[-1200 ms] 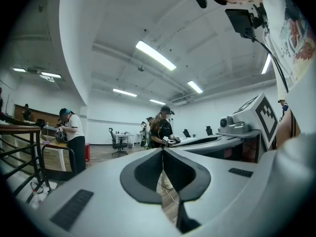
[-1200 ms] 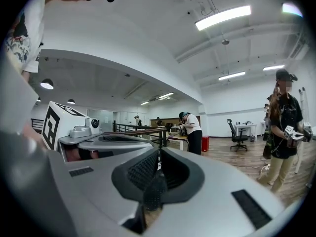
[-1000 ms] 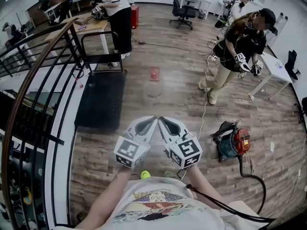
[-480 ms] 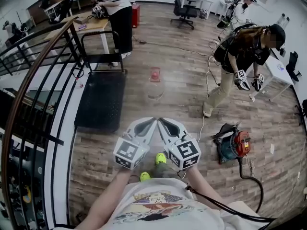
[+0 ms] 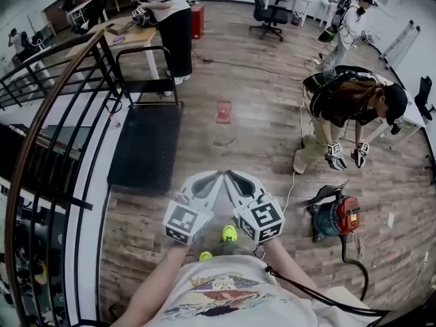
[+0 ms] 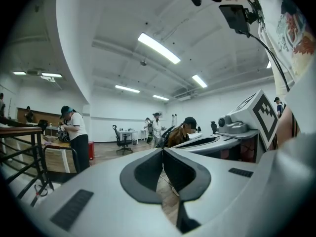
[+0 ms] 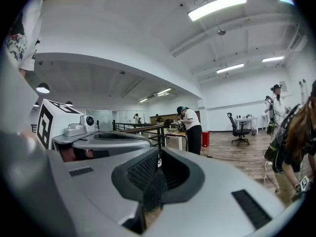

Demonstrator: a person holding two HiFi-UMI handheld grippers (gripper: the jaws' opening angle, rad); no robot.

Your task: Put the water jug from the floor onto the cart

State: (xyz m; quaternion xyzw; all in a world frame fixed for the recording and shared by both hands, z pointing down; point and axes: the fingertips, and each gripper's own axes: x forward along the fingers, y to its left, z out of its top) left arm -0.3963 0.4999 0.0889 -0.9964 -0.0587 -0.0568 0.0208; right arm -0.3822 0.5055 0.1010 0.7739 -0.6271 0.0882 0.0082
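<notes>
Evidently unreached, the water jug (image 5: 223, 124) stands beside the cart (image 5: 146, 146); left gripper (image 5: 218, 176) and right gripper (image 5: 229, 175) show jaws closed, empty.

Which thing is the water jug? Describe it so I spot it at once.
Find the black flat cart beside the stair railing at the head view's left. Just right of its deck, alone on the wood floor, stands the water jug: a clear body with a red top, unlike the opaque red machine farther right.
</notes>
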